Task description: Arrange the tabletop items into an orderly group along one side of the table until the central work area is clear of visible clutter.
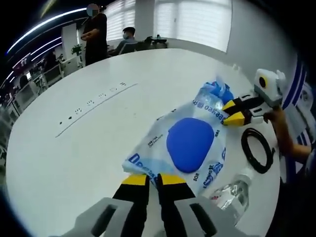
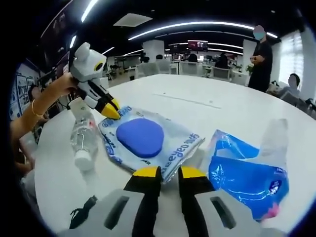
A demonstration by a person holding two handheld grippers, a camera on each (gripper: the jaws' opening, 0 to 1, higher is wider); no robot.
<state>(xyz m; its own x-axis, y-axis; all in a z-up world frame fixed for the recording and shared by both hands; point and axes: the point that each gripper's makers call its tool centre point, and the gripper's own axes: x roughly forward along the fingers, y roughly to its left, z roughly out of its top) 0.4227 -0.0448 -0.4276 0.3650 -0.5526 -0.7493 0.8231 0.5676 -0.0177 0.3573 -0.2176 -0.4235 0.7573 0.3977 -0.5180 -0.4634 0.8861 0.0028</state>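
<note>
A clear printed plastic bag (image 1: 197,106) holding a blue oval pad (image 1: 190,144) lies on the white table (image 1: 74,148). My left gripper (image 1: 154,178) is shut on the bag's near edge. In the left gripper view my right gripper (image 1: 234,112) pinches the bag's far end. In the right gripper view my right gripper (image 2: 169,172) is closed on the edge of the bag (image 2: 177,145), with the pad (image 2: 140,137) just beyond. The left gripper (image 2: 111,109) bites the opposite corner, held by a hand.
A clear water bottle (image 1: 232,190) (image 2: 84,140) lies beside the bag. A black cable loop (image 1: 256,148) sits near the table edge. A crumpled blue plastic bag (image 2: 247,173) lies to the right. People (image 1: 94,32) stand and sit beyond the far side.
</note>
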